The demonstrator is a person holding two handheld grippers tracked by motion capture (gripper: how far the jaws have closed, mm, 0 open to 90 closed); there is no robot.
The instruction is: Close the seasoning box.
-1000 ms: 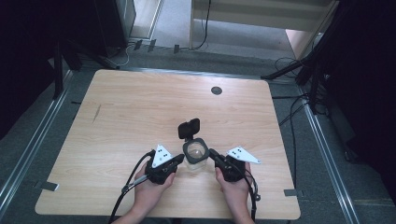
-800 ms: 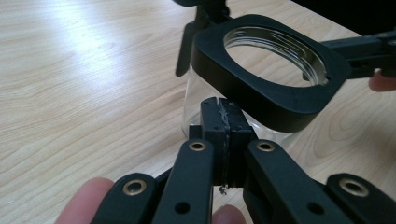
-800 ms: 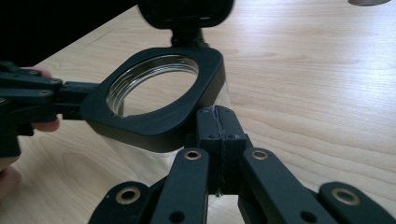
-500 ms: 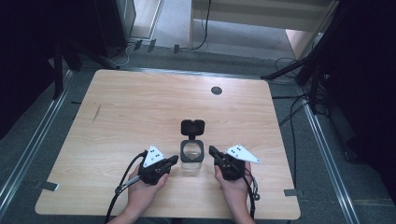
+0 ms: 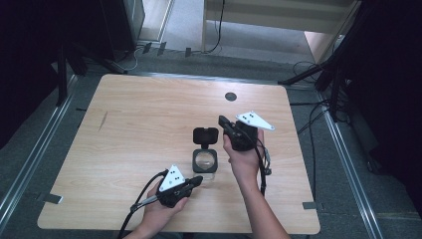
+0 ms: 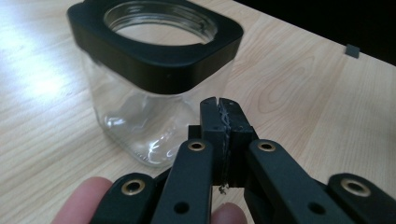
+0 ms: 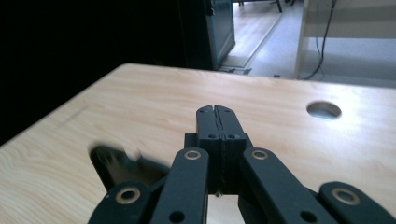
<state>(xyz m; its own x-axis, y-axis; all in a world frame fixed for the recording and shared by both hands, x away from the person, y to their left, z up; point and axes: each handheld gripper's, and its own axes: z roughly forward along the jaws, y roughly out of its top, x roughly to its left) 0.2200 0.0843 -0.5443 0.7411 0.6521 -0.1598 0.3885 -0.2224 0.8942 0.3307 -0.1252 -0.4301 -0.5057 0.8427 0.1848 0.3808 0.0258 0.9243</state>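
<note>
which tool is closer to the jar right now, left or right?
The left tool: its shut jaws sit beside the glass jar, low at the table. The right tool is raised and points away past the open lid.

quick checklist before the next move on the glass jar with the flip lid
1. Jar upright on the table: ok.
2. Lid open, lying behind the mouth: ok.
3. Jar inside looks empty in the left gripper view: ok.
4. Left gripper shut on nothing, close beside the jar, apart from it: ok.
5. Right gripper shut on nothing, raised off the jar: ok.
6. Lid hinge sound: cannot tell.
</note>
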